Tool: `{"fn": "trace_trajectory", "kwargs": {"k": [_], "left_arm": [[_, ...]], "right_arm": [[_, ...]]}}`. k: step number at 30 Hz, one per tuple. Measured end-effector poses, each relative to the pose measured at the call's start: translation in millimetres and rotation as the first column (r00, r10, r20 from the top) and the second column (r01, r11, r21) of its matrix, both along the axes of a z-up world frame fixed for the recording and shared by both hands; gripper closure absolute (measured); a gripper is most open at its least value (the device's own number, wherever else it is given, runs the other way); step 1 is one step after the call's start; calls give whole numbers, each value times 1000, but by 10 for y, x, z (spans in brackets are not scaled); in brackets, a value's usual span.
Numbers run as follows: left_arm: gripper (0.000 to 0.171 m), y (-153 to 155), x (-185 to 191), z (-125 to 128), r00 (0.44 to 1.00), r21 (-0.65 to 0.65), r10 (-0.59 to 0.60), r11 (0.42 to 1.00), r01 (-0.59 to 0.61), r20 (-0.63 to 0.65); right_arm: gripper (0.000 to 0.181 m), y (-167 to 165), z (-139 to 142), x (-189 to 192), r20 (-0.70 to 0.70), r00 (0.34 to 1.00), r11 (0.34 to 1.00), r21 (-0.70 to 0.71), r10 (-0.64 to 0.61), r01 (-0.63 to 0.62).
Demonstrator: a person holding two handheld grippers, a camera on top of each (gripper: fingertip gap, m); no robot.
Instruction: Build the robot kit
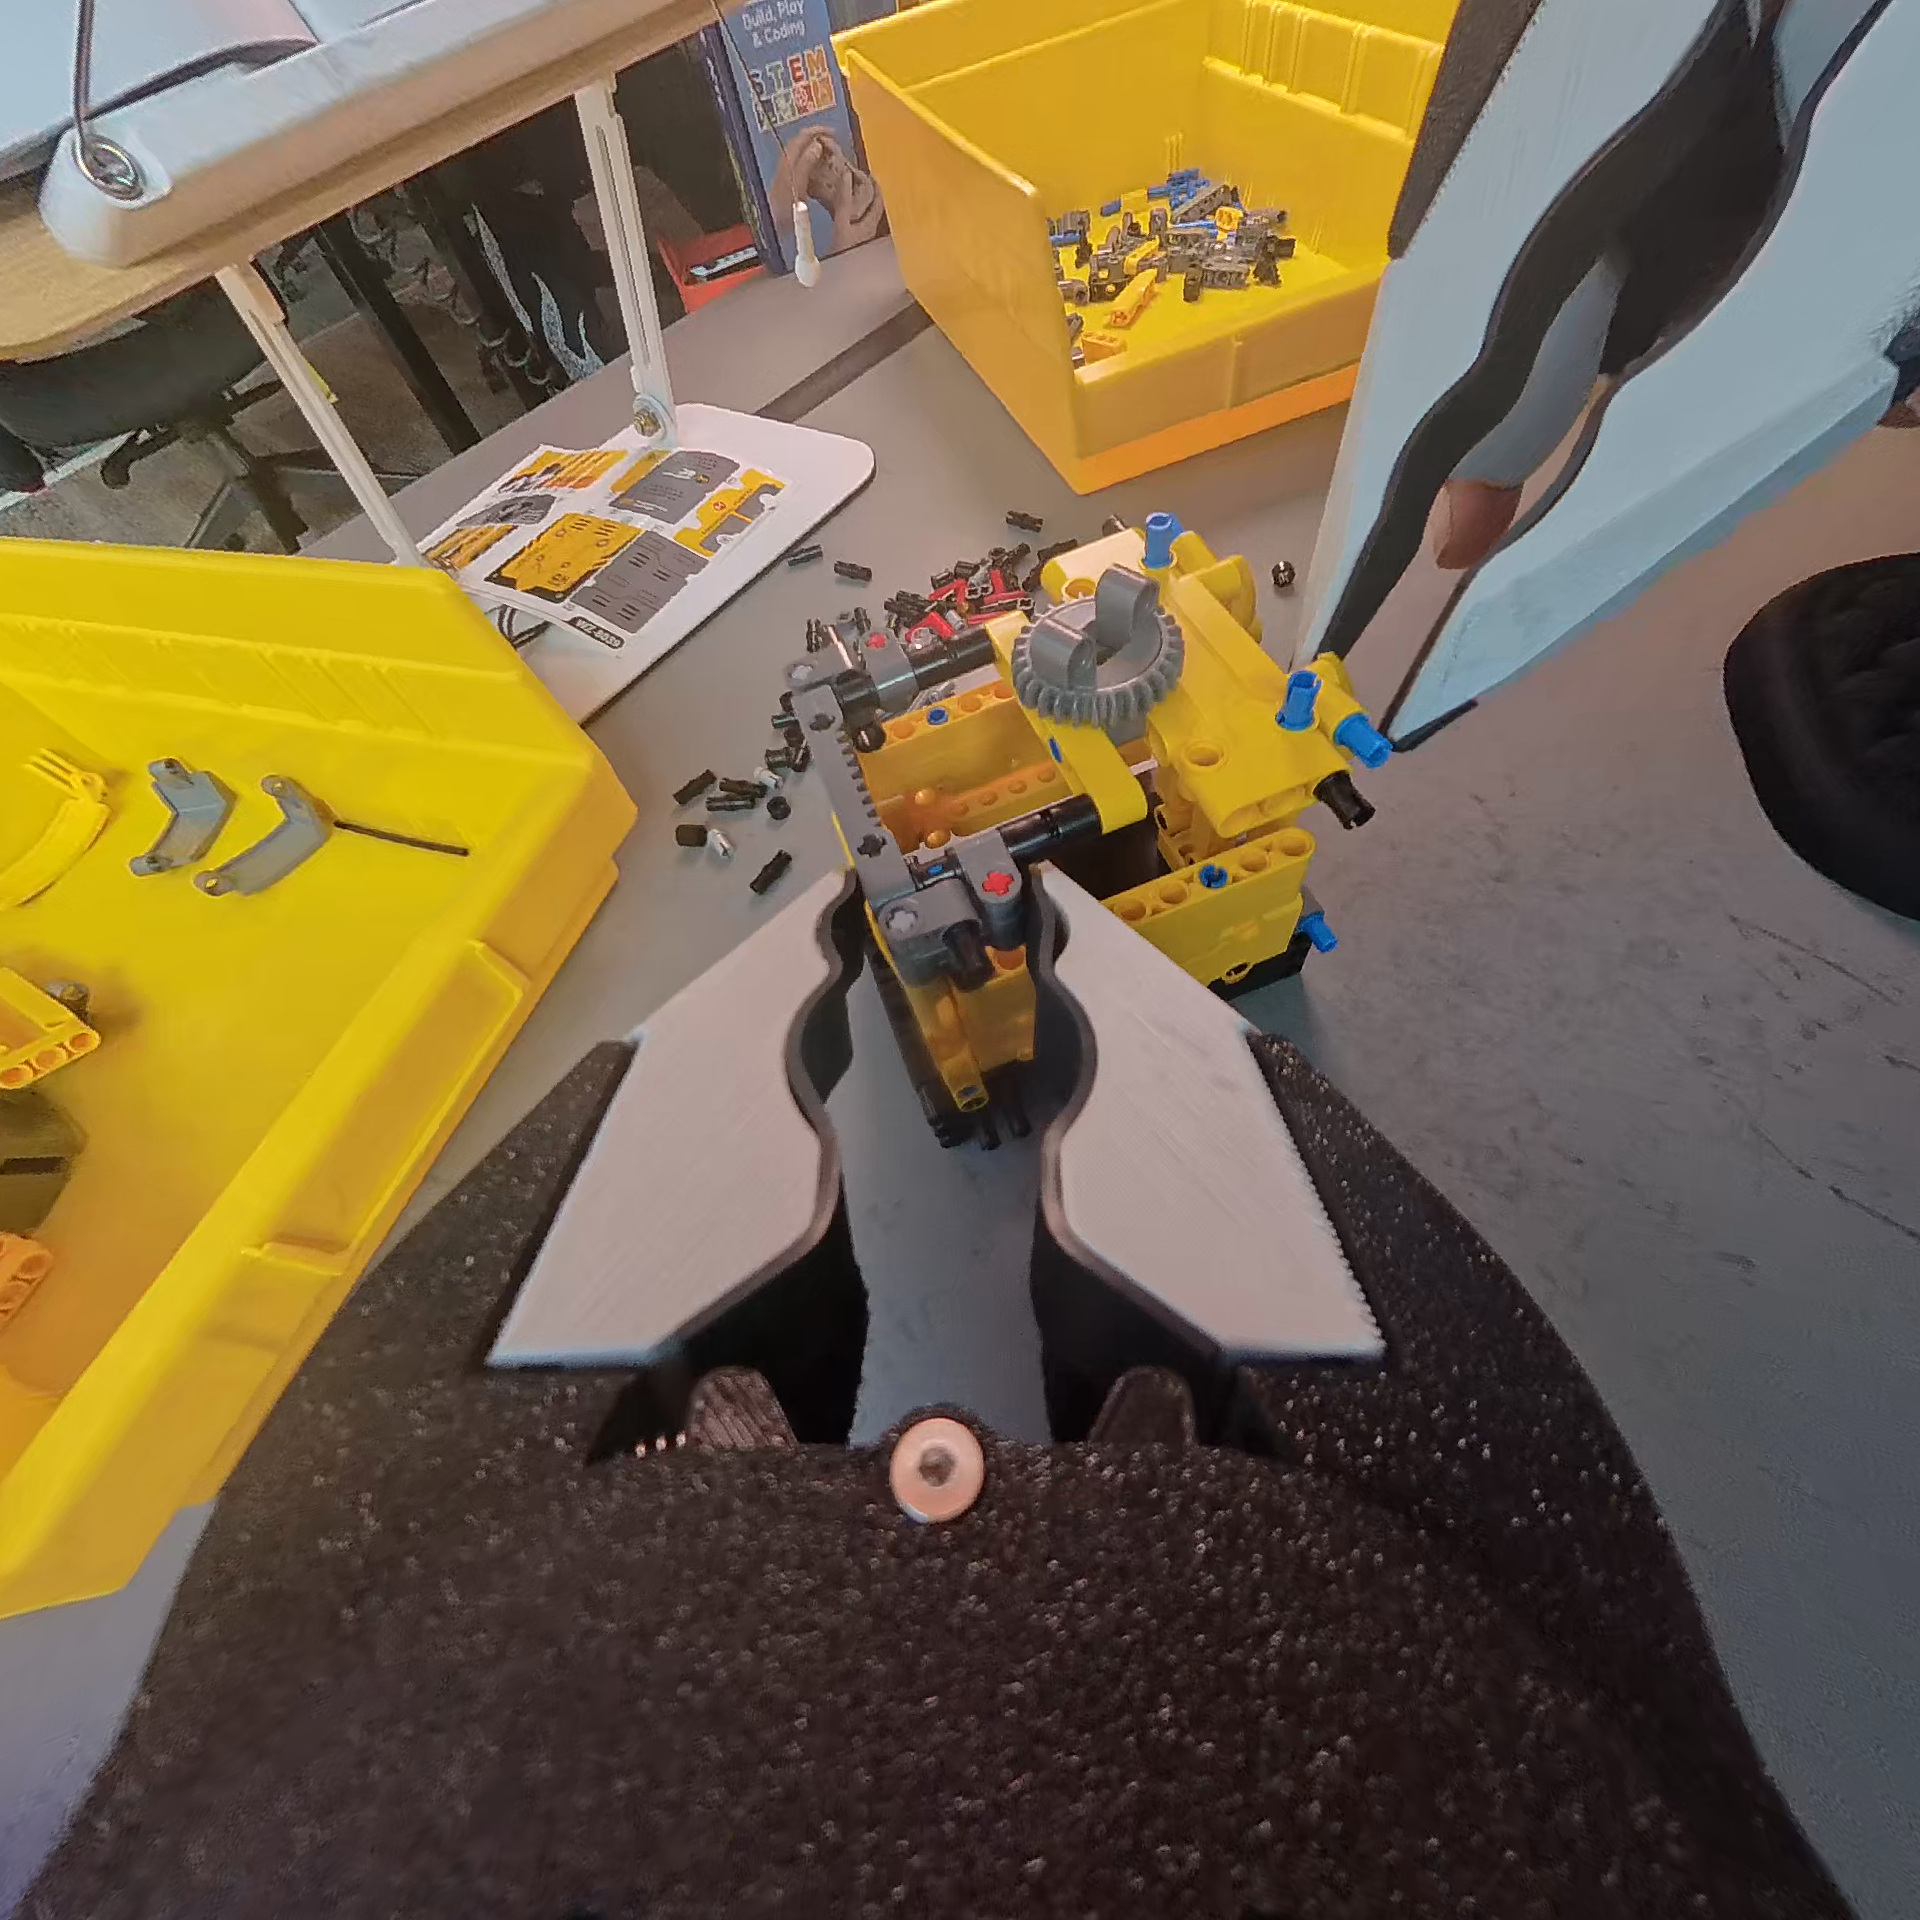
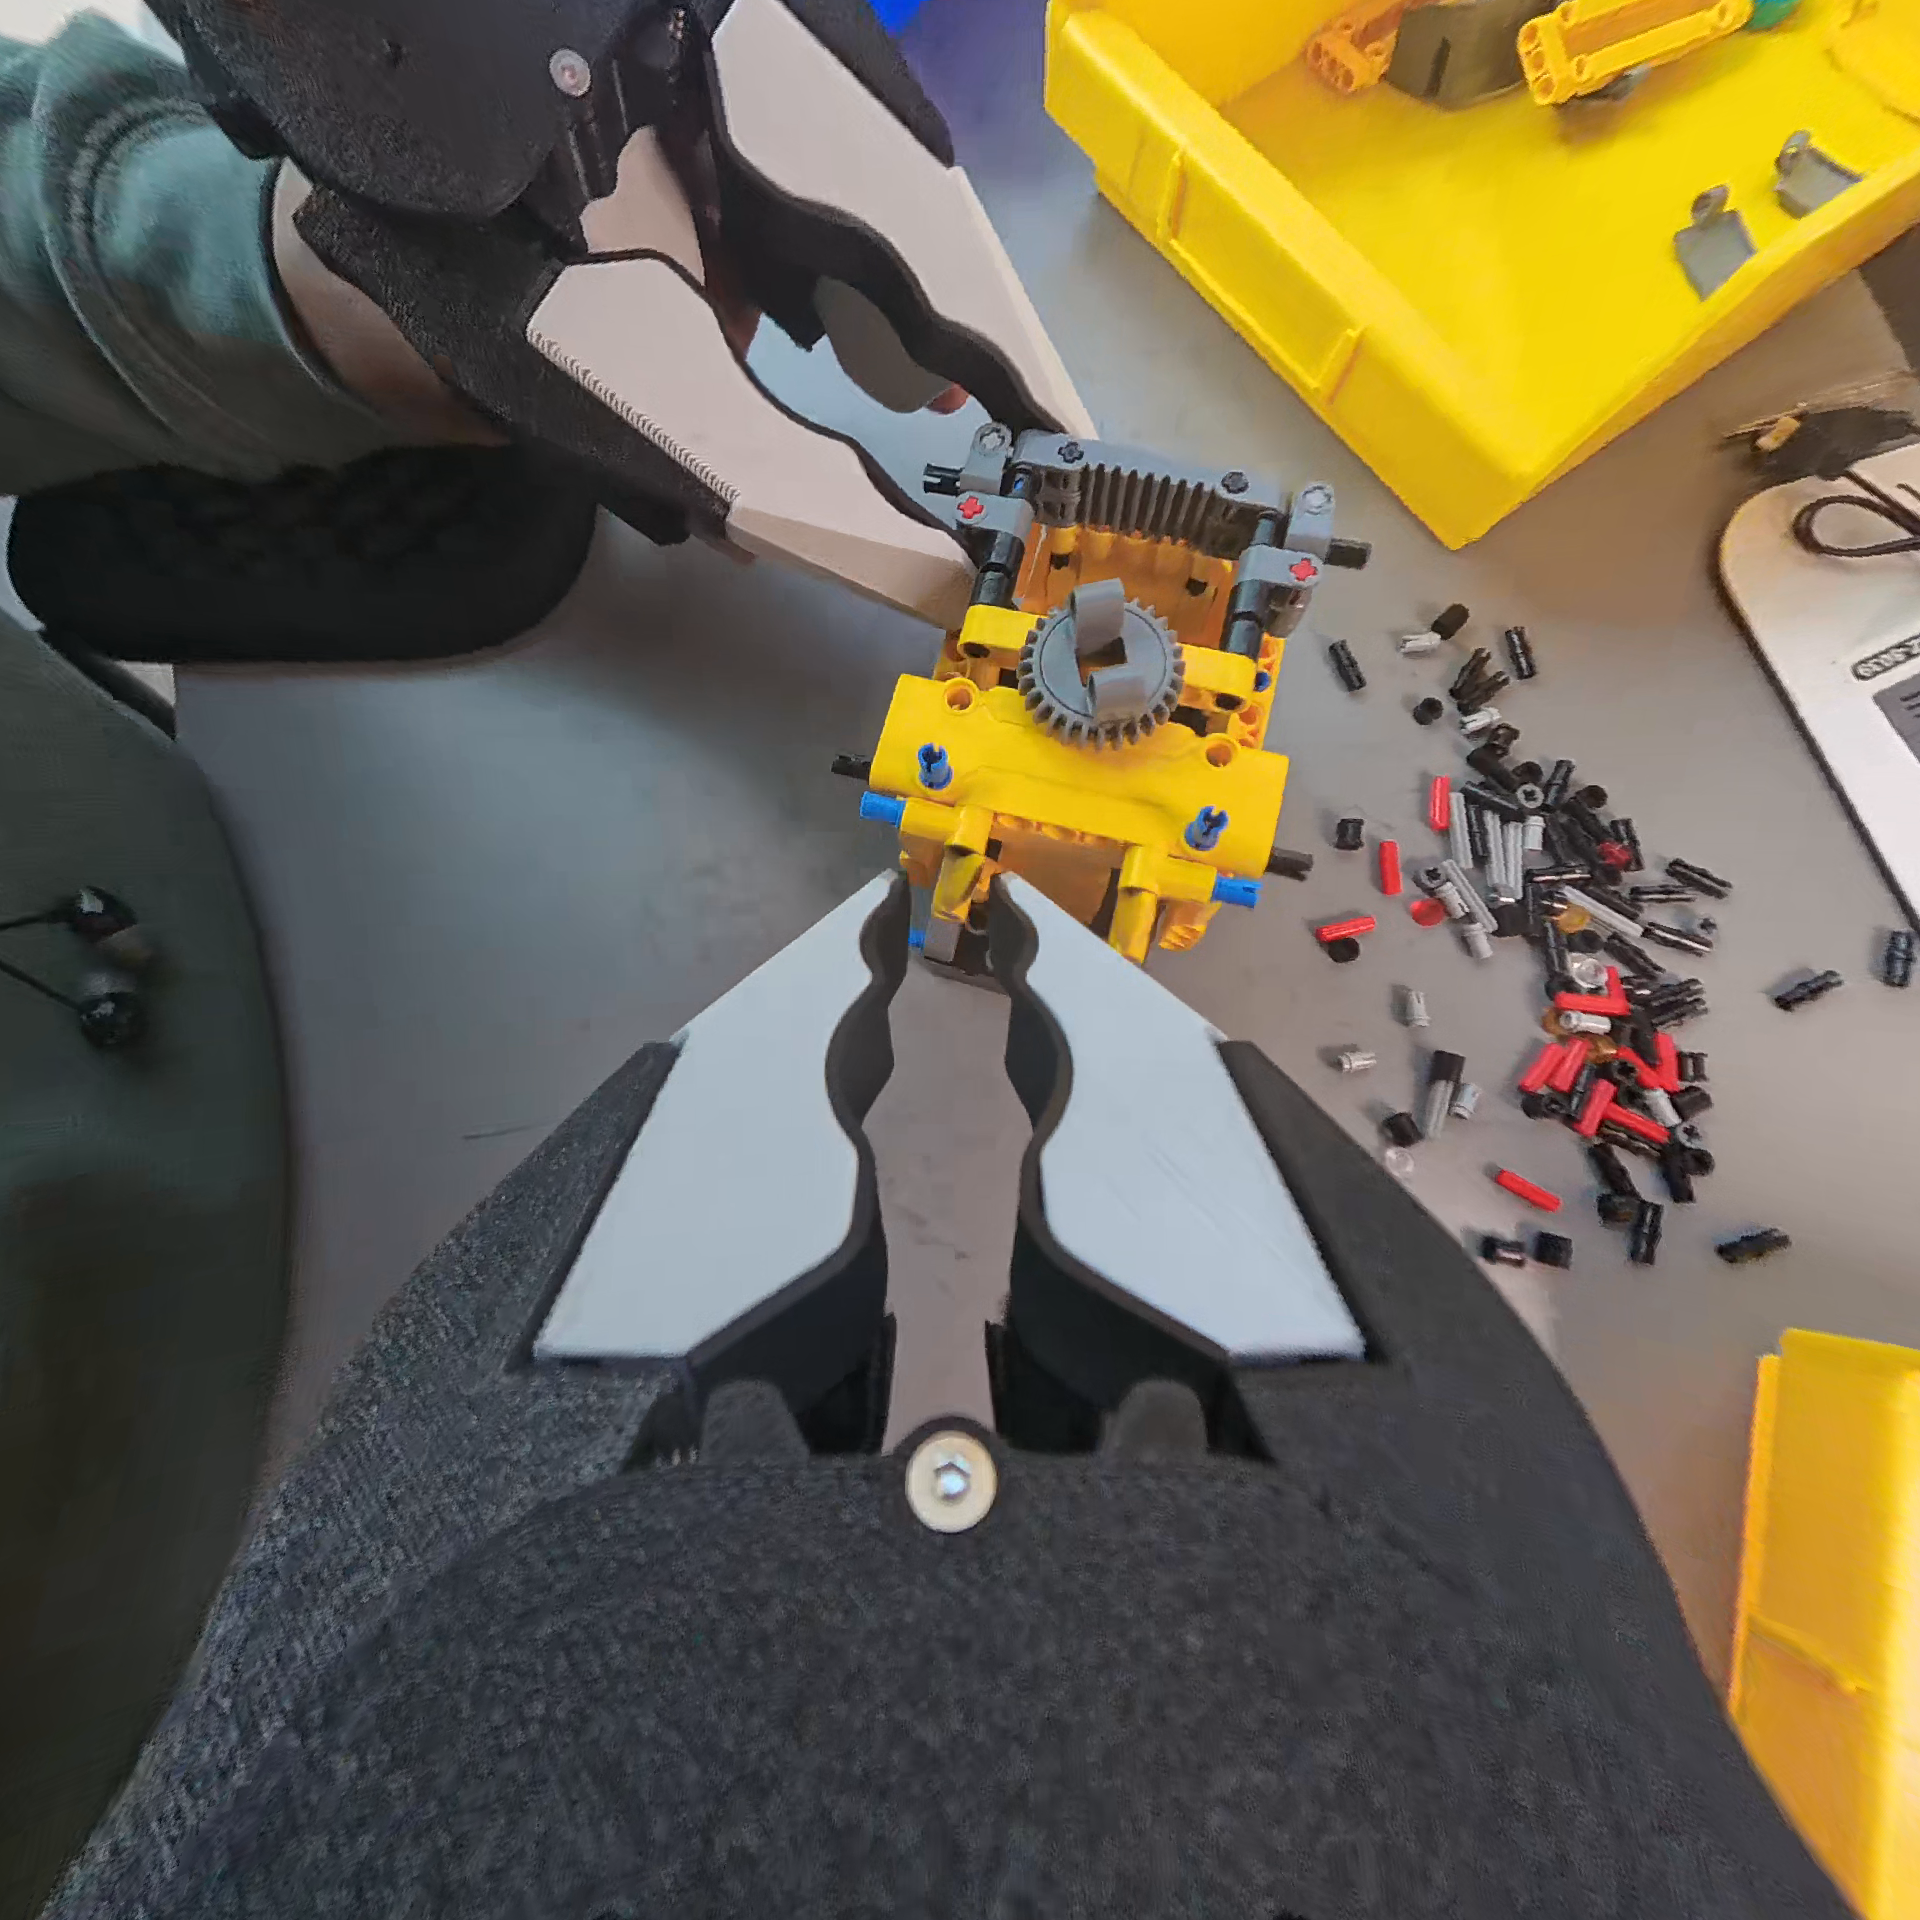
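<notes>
A yellow brick model point(image 1: 1091, 769) with a grey gear point(image 1: 1099, 665) on top and a grey toothed rack point(image 1: 842, 790) along one end stands on the grey table. My left gripper point(image 1: 940, 904) is shut on the rack end, its fingers pinching the grey connectors there. My right gripper point(image 2: 948, 894) is shut on a yellow stub at the opposite end of the model point(image 2: 1081, 748), near the blue pins. Each gripper also shows in the other's view: the right one point(image 1: 1356, 696) at the upper right, the left one point(image 2: 1003, 504) at the upper left, held by a gloved hand.
A yellow bin point(image 1: 312, 935) with a few grey and yellow parts sits left of the model, and another bin point(image 1: 977, 208) of small parts sits behind it. Loose black, red and grey pins point(image 2: 1590, 966) lie beside the model. An instruction sheet point(image 1: 623, 530) rests on a white lamp base point(image 1: 821, 457). Earphones point(image 2: 104, 966) lie at the left. The gap from one gripper's tips to the other's is roughly 8 cm.
</notes>
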State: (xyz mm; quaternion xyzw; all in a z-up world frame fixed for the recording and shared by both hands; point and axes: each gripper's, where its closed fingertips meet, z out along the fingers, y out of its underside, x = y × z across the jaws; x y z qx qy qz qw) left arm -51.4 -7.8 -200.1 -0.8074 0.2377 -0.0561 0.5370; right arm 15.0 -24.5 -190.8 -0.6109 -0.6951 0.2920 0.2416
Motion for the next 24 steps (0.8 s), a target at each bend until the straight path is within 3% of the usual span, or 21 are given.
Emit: {"fn": "trace_trajectory", "kwargs": {"k": [7, 12, 15, 21, 24], "left_arm": [[143, -2, -9, 1, 999, -2, 35, 999, -35, 2], [143, -2, -25, 1, 998, -7, 64, 998, -64, 4], [143, 1, -25, 1, 997, -7, 72, 997, -72, 1], [143, 4, -34, 2, 997, -11, 73, 997, -73, 8], [143, 2, -48, 1, 997, -9, 75, 997, -75, 7]], "right_arm": [[176, 20, 11, -60, -111, 986, 992, 8, -128, 129], [176, 62, 20, -71, -189, 958, 966, 102, -217, 239], [176, 75, 24, -72, -221, 949, 938, 217, -223, 271], [175, 82, 26, -77, -248, 945, 918, 279, -215, 282], [164, 62, 18, -60, -240, 944, 943, 185, -228, 275]]}}
